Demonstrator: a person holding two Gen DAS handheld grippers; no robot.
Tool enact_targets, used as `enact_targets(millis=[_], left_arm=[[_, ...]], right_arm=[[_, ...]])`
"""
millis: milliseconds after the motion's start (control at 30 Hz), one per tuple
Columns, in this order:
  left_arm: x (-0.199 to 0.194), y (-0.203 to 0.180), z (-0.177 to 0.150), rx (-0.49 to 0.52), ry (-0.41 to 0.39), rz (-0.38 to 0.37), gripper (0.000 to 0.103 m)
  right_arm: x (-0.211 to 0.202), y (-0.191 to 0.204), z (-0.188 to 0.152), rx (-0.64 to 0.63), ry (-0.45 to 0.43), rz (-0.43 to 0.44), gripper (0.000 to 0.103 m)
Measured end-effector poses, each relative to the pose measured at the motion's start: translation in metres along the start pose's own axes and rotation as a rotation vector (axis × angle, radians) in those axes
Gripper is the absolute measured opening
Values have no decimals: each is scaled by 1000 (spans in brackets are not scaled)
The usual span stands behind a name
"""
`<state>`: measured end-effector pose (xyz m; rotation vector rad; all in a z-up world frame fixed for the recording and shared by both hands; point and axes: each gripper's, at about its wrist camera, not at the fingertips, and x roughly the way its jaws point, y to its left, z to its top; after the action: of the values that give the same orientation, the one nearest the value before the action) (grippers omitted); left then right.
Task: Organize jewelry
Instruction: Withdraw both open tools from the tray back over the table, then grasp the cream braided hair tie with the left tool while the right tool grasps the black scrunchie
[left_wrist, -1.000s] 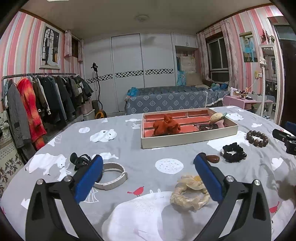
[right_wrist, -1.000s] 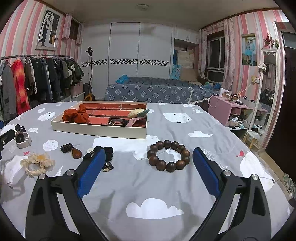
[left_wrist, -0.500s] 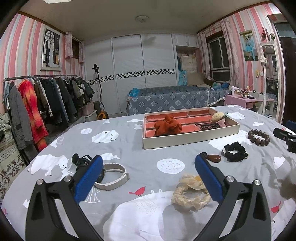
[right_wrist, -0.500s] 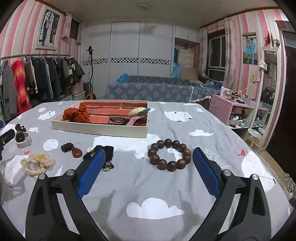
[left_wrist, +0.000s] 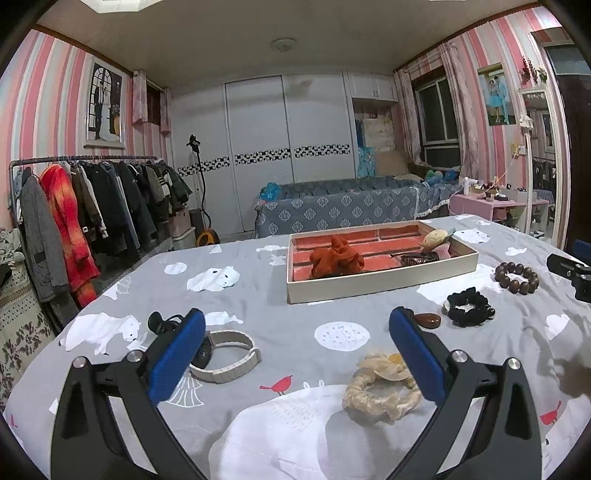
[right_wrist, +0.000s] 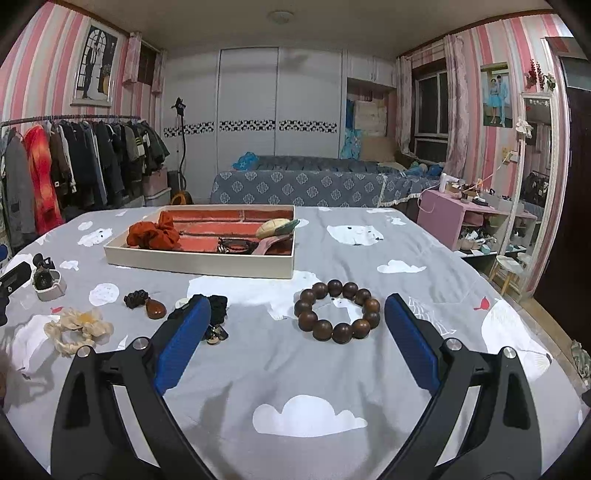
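A cream tray (left_wrist: 376, 282) with a red lining sits on the grey printed tablecloth and holds an orange scrunchie (left_wrist: 336, 256), a dark bracelet and a shell-like piece. My left gripper (left_wrist: 297, 339) is open and empty, above the cloth between a beige watch band (left_wrist: 227, 360) and a cream scrunchie (left_wrist: 382, 386). My right gripper (right_wrist: 297, 325) is open and empty, just short of a brown wooden bead bracelet (right_wrist: 338, 310). A black scrunchie (left_wrist: 469, 308) and a brown teardrop pendant (left_wrist: 428, 319) lie loose nearby. The tray also shows in the right wrist view (right_wrist: 207, 260).
A black hair clip (left_wrist: 162, 321) lies at the table's left. A clothes rack (left_wrist: 74, 206) stands beyond the left edge, a bed (left_wrist: 351, 206) behind the table, and a pink side table (right_wrist: 465, 218) with a stool at the right.
The left wrist view has tilted up slightly, so the table contents sit a little lower in the frame. Both grippers stay open and nothing on the table has moved.
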<state>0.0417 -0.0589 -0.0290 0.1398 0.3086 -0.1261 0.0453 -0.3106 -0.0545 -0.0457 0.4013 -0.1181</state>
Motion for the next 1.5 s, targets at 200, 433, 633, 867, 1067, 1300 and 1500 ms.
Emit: enact_targets(millis=[200, 433, 633, 867, 1067, 1300, 1500], left_arm=[[-3, -1, -1, -1, -12, 6, 97], [-2, -9, 1, 43, 5, -23, 97], [32, -25, 2, 90, 193, -108, 97], [68, -31, -10, 41, 424, -202, 97], [101, -32, -17, 12, 533, -252, 50], [137, -28, -3, -15, 530, -237, 24], [140, -15, 1, -95, 509, -261, 17]], right_arm=[[1, 0, 0, 3, 9, 1, 93], [10, 3, 0, -11, 49, -25, 93], [34, 9, 3, -28, 154, -15, 92], [62, 28, 13, -46, 228, 18, 89], [97, 47, 13, -77, 330, 36, 84], [137, 59, 16, -60, 442, 88, 60], [145, 65, 12, -69, 489, 161, 12]])
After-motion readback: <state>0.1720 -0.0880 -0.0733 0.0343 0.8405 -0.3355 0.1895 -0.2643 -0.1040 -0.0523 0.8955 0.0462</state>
